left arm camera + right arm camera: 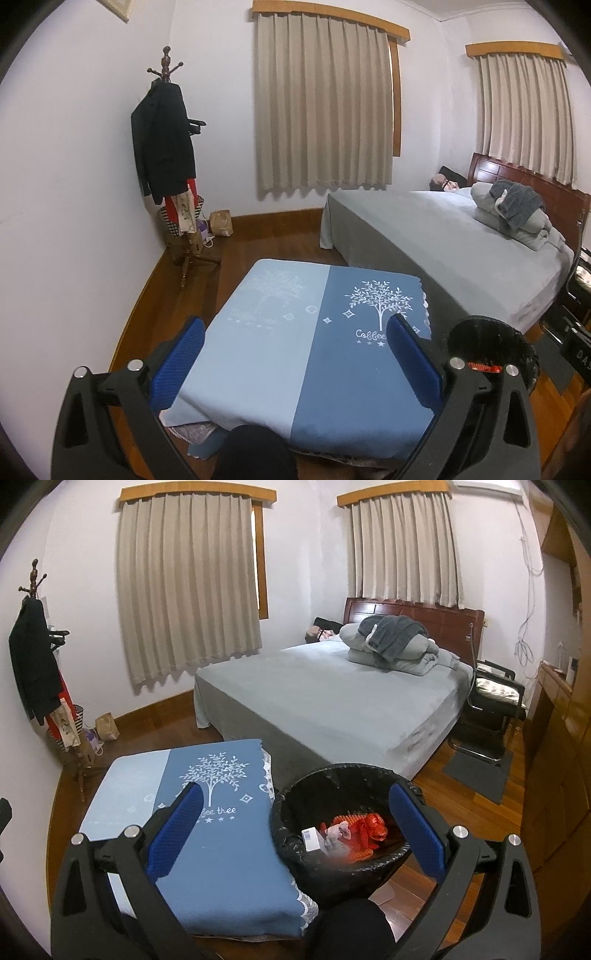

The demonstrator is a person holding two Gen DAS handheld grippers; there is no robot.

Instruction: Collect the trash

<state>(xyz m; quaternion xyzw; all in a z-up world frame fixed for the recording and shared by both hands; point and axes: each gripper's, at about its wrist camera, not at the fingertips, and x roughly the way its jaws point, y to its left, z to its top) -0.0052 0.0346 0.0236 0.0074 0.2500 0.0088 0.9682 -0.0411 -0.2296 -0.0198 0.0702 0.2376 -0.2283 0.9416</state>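
- Hovering above the blue-clothed tabletop — left gripper spread wide, blue pads holding nothing.
- Hanging over the black-lined trash bin, right gripper likewise spread wide, nothing between its pads.
- Lying inside the bin: red crumpled wrappers, a pale crumpled tissue and a small white box — all touching or overlapping at the bottom.
- Standing just beside the tabletop's right edge on the wooden floor, the bin sits between tabletop and bed.
- Showing in the left wrist view only as a dark rim behind the right finger, with a sliver of red visible inside.
- Draped over the tabletop, two-tone blue cloth printed with a white tree.
- Leaning in the far corner, coat rack hung with a dark jacket; beige curtains drawn over both windows.
- Piled at the head of the bed, folded grey bedding.
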